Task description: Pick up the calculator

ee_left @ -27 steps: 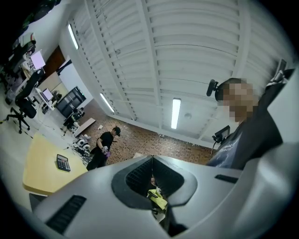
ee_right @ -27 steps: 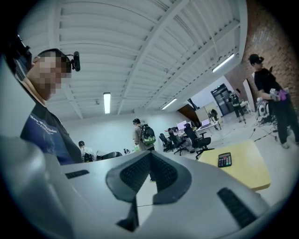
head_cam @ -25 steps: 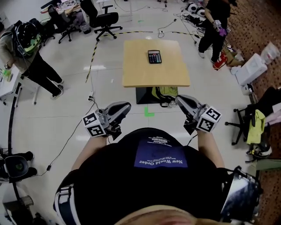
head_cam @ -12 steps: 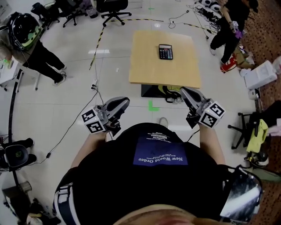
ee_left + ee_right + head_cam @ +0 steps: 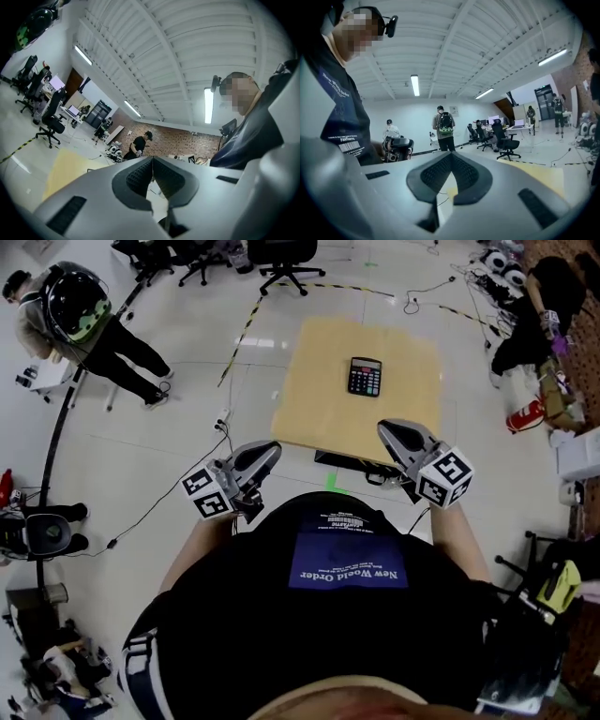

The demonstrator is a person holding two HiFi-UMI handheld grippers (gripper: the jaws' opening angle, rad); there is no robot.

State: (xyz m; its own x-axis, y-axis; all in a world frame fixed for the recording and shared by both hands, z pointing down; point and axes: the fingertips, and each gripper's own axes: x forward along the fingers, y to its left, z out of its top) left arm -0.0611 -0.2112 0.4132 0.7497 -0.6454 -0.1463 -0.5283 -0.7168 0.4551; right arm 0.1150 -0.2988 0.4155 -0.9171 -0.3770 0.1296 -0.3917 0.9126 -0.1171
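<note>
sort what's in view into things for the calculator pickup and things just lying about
For the job: calculator, wooden table under it, left gripper, right gripper, both shut and empty.
Lying about: office chair, striped floor tape, green floor mark.

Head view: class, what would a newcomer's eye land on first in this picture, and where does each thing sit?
A black calculator lies alone on the pale wooden table, which stands on a white floor at the upper middle of the view. Nearer the wearer, the left gripper and right gripper point toward the table with jaws together and empty, both well short of the calculator.
</note>
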